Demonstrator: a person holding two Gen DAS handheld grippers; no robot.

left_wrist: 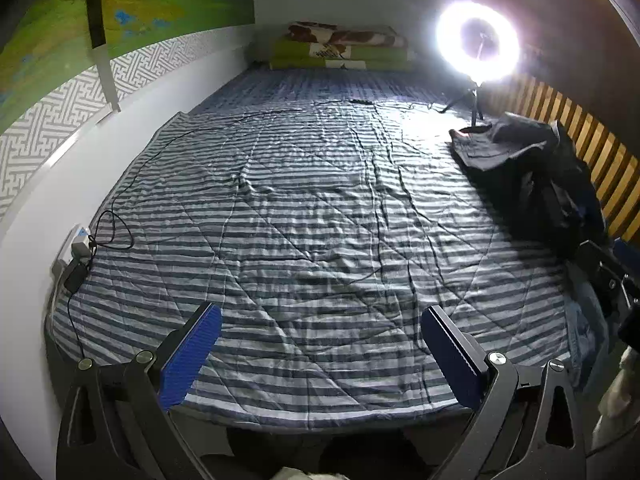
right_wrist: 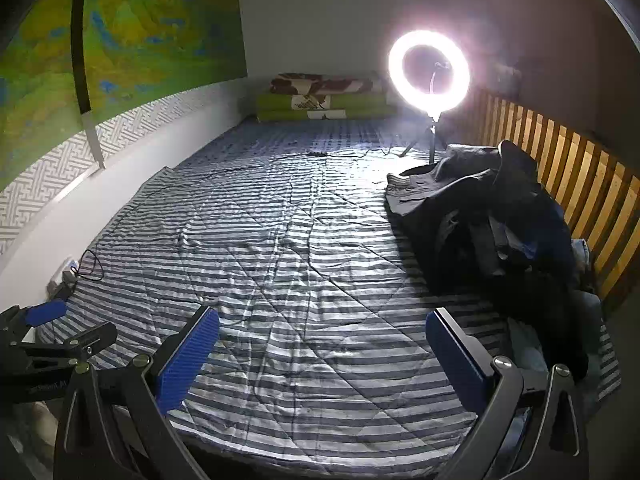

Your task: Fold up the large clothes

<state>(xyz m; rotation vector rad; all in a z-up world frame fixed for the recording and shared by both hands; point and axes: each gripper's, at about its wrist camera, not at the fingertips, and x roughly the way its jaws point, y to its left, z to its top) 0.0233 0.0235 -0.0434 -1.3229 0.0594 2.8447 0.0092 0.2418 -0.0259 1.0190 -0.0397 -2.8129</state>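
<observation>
Both the left gripper and the right gripper hang wide open and empty over the striped quilt. The dark clothes pile lies heaped by the slatted rail, near the ring light. It looks soft, floppy and fairly heavy, so a collar or hem edge seems the best hold.

I held my left gripper and my right gripper side by side above the near edge of the bed cover, jaws wide and holding nothing. The heap of clothes lay on the cover's right side against the slatted rail, with the ring light behind it. Folded bedding sat at the far end, and a cable ran along the left edge beside the wall.
</observation>
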